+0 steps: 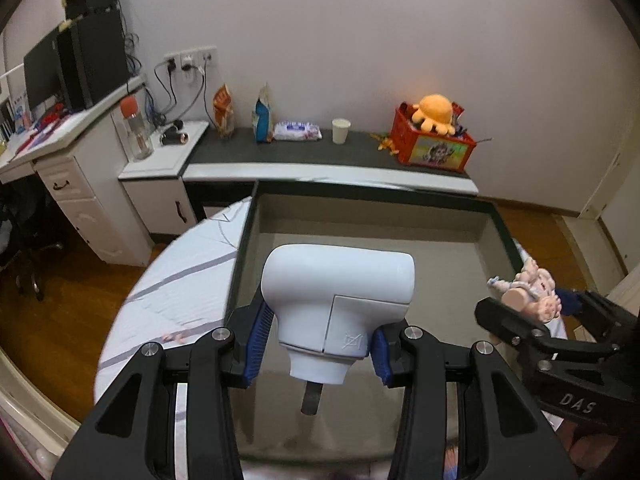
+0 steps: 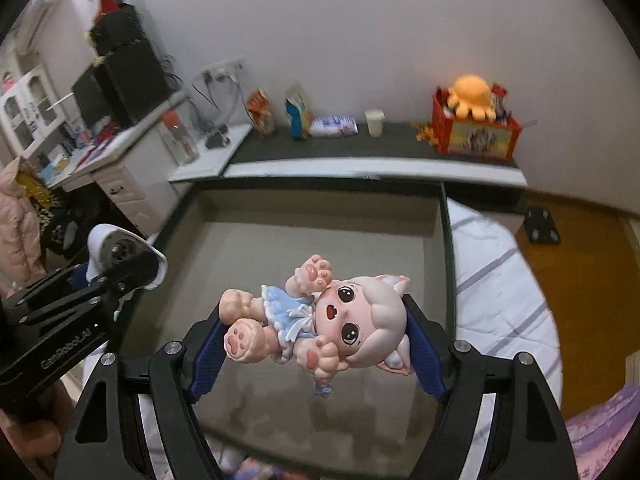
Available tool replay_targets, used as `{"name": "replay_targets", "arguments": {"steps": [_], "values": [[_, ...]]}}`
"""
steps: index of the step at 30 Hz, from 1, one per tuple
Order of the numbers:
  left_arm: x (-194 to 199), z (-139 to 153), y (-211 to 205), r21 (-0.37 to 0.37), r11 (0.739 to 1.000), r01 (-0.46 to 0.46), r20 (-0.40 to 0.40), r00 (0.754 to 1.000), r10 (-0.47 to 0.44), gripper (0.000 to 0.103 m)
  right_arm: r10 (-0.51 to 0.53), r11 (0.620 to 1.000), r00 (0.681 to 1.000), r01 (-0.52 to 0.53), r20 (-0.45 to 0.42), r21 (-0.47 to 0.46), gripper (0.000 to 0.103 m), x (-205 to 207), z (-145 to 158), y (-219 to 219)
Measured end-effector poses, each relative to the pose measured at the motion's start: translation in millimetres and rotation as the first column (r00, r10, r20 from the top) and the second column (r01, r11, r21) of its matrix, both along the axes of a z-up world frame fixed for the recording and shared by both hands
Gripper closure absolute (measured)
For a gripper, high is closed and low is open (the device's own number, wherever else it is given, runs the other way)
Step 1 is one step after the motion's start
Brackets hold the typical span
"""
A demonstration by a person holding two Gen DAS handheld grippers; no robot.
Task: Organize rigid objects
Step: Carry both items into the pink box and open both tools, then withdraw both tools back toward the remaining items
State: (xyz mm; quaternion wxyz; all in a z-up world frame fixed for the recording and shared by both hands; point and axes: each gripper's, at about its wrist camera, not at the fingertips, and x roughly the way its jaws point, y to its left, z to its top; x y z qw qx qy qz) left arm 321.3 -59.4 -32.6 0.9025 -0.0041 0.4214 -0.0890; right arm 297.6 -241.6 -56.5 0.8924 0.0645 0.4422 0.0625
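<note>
White plastic fills the middle of the left wrist view: a small hair dryer (image 1: 338, 300) is clamped by its handle between the blue pads of the left tongs (image 1: 320, 344), its barrel lying crosswise above them and a dark stub of cord hanging below. It hangs over the near part of a wide grey storage box (image 1: 440, 236) with dark rims, whose floor is bare. The box sits on a bed with a white, grey-striped sheet (image 1: 180, 280).

The right tongs (image 2: 316, 340) grip a pink cat-eared doll (image 2: 320, 320) in a blue dress; it lies sideways, head against the right pad and feet toward the left pad, also above the near part of the box. The two tongs hang side by side over the box, each visible at the edge of the other's view.

Beyond the box, a dark-topped bench (image 1: 360, 148) along the far wall carries two snack bags, a packet of wipes, a paper cup (image 1: 341, 131) and a red crate (image 1: 434, 148) with an orange plush octopus (image 1: 436, 114) on top. A white desk with monitors stands far left.
</note>
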Motion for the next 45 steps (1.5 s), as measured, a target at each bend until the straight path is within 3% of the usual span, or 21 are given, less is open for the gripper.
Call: {"name": "replay_targets", "arguments": {"steps": [6, 9, 10, 12, 19, 26, 32, 37, 41, 45], "values": [[26.0, -33.9, -11.2, 0.023, 1.0, -0.017, -0.063, 0.998, 0.018, 0.058, -0.035, 0.999, 0.995, 0.035, -0.092, -0.005, 0.023, 24.7, -30.2, -1.6], [29.2, -39.9, -12.7, 0.034, 0.999, -0.03, -0.063, 0.997, 0.033, 0.046, -0.047, 0.998, 0.993, 0.042, -0.108, -0.049, 0.023, 28.7, -37.0, 2.0], [28.9, -39.8, -11.3, 0.028, 0.999, -0.036, -0.056, 0.998, 0.038, 0.038, -0.043, 0.998, 0.993, 0.037, -0.112, -0.047, 0.023, 30.0, -36.6, 2.8], [27.0, -36.7, -9.4, 0.02, 0.999, -0.044, -0.038, 0.998, 0.045, 0.031, -0.034, 0.999, 0.993, 0.031, -0.11, -0.026, 0.022, 29.8, -34.3, 2.9], [-3.2, -2.1, 8.2, -0.02, 0.997, -0.075, 0.055, 0.996, 0.076, 0.022, -0.037, 0.999, 0.997, 0.037, -0.073, -0.002, 0.021, 15.3, -18.4, 0.9], [-67.6, 32.9, 30.2, -0.037, 0.994, -0.099, 0.151, 0.983, 0.104, 0.015, -0.025, 1.0, 0.998, 0.025, 0.055, 0.001, 0.02, -41.2, 25.6, 7.6], [-130.5, 43.3, 34.8, -0.013, 0.996, -0.084, 0.181, 0.98, 0.085, 0.011, -0.007, 0.999, 0.991, 0.003, 0.135, 0.035, 0.02, -95.5, 46.2, 15.3], [-180.9, 40.1, 41.3, -0.002, 0.997, -0.074, 0.183, 0.98, 0.073, 0.006, 0.002, 0.997, 0.981, -0.016, 0.192, 0.074, 0.02, -146.7, 56.5, 16.5], [-205.4, 31.9, 44.6, 0.005, 0.997, -0.08, 0.166, 0.983, 0.079, 0.006, 0.009, 0.999, 0.978, -0.015, 0.209, 0.03, 0.016, -175.7, 57.2, 20.4], [-221.6, 26.2, 45.5, -0.001, 0.995, -0.095, 0.147, 0.985, 0.094, 0.006, -0.006, 0.998, 0.974, -0.006, 0.224, 0.055, 0.016, -198.5, 58.1, 15.4]]}}
